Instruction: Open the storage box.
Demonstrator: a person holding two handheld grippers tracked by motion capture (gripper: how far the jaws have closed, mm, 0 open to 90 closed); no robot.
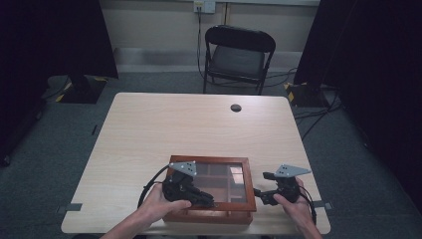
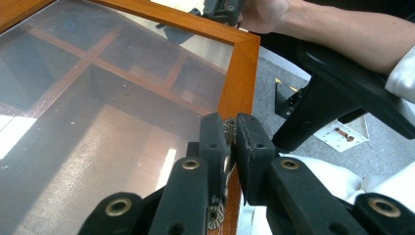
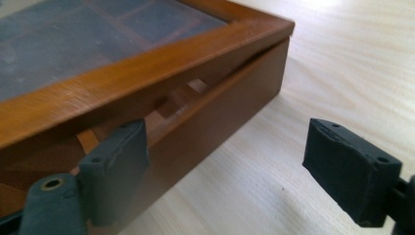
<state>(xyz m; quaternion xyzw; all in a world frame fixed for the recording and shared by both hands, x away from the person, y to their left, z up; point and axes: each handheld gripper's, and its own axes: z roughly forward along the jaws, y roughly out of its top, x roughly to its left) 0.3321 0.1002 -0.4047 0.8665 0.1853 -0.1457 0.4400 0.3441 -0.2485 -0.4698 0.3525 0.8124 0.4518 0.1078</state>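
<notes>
A wooden box with a glass lid (image 1: 209, 160) sits near the table's front edge, and dividers show through the glass (image 2: 98, 98). My left gripper (image 1: 208, 200) lies over the lid's front rim (image 2: 241, 73), shut on a small brass latch (image 2: 228, 128) there. The lid (image 3: 147, 63) stands slightly raised, with a thin gap above the base (image 3: 235, 98). My right gripper (image 1: 260, 193) is beside the box's right side and is open (image 3: 235, 166). One pad (image 3: 117, 166) is close to the gap; I cannot tell whether it touches. The other pad (image 3: 350, 171) hangs over bare table.
The light wooden table (image 1: 149, 129) has a cable hole (image 1: 236, 107) near its far edge. A black folding chair (image 1: 239, 55) stands behind it. Dark curtains and cables flank the room. The person's other forearm (image 2: 342, 29) reaches across in the left gripper view.
</notes>
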